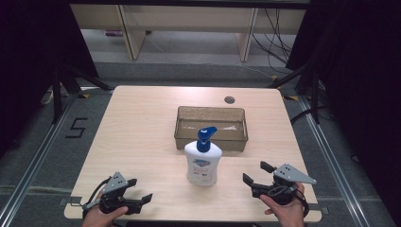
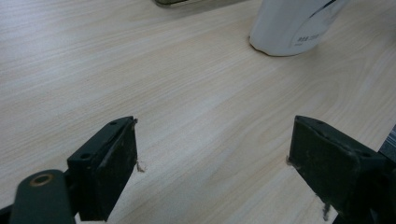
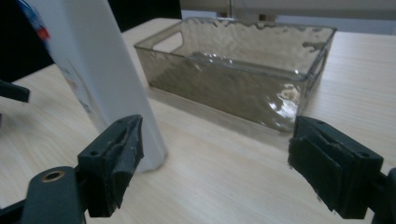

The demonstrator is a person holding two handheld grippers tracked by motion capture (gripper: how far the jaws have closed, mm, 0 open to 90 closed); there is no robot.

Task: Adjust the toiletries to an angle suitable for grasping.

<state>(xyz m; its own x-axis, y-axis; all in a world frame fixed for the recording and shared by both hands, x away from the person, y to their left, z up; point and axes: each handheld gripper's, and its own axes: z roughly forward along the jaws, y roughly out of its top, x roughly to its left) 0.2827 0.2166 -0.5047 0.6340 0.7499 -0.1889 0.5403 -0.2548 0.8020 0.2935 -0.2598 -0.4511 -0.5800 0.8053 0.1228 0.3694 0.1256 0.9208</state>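
A white pump bottle (image 1: 203, 161) with a blue pump head stands upright near the middle of the wooden table (image 1: 142, 132). Just behind it sits a clear smoky plastic bin (image 1: 211, 127), with nothing visible in it. My left gripper (image 1: 139, 189) rests open at the front left of the table, apart from the bottle. My right gripper (image 1: 256, 172) is open at the front right, a short way from the bottle. In the left gripper view the bottle's base (image 2: 294, 28) is far ahead of the gripper (image 2: 215, 161). The right gripper view has the bottle (image 3: 100, 70) close at left, the bin (image 3: 243, 70) beyond, gripper (image 3: 215, 163) wide.
A round cable hole (image 1: 230, 100) is in the table's far edge. Black stands and cables flank the table on the floor, and a "5" mark (image 1: 77, 127) is taped on the floor at left. Bare wood lies between the grippers and the bottle.
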